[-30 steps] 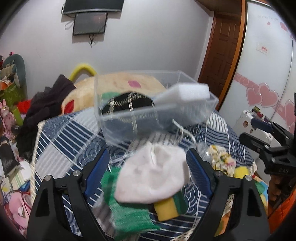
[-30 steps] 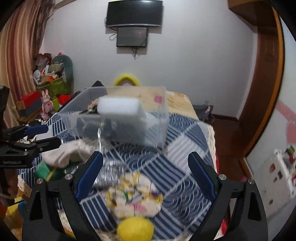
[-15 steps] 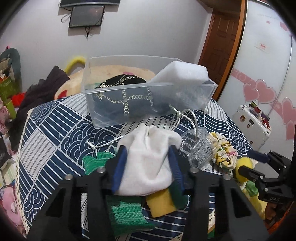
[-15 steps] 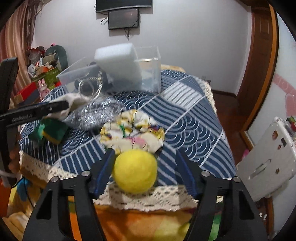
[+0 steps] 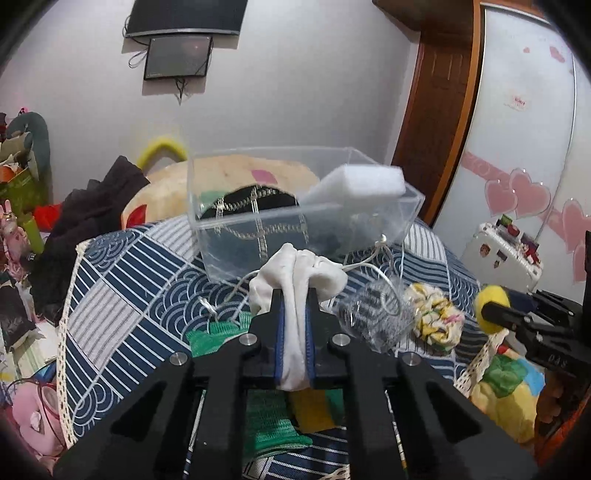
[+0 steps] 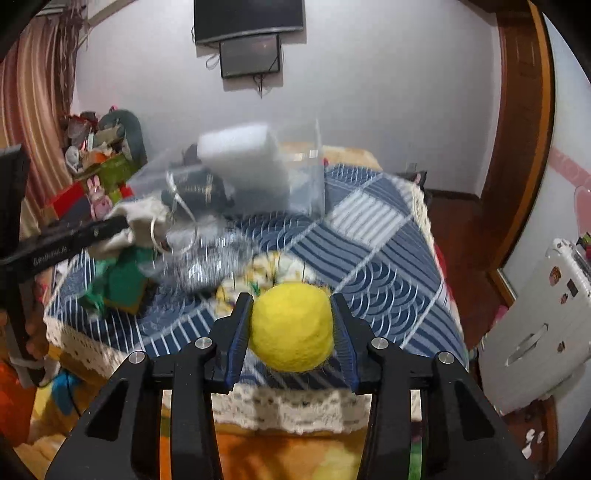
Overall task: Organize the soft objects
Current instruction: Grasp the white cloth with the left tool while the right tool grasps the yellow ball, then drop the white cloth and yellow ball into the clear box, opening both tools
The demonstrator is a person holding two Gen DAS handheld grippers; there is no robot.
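Both hand-held grippers now clamped, left (image 5: 294,325) on white pouch (image 5: 297,280), right (image 6: 291,325) on yellow ball (image 6: 292,328); clear bin (image 5: 295,236) with sponge (image 5: 360,184), perhaps dark bag (image 5: 255,206).

Right wrist view: white lettering runs along the arm of the left hand-held gripper (image 6: 122,223); blurred, not legible. Left wrist view: the right hand-held gripper (image 5: 496,308) carries an embossed mark, unreadable.

A pale grey wall (image 5: 295,92) faces me at twelve o'clock, carrying a dark screen (image 5: 184,16) with a smaller monitor (image 5: 178,58) hung just beneath it, loose cables dangling. At two o'clock stands a brown wooden door (image 5: 436,122), and beside it a white wardrobe panel (image 5: 524,122) with pink heart stickers. Striped curtains (image 6: 33,92) hang at ten o'clock above a cluttered heap of toys (image 6: 96,147). Brown floor (image 6: 454,210) shows by the doorway.
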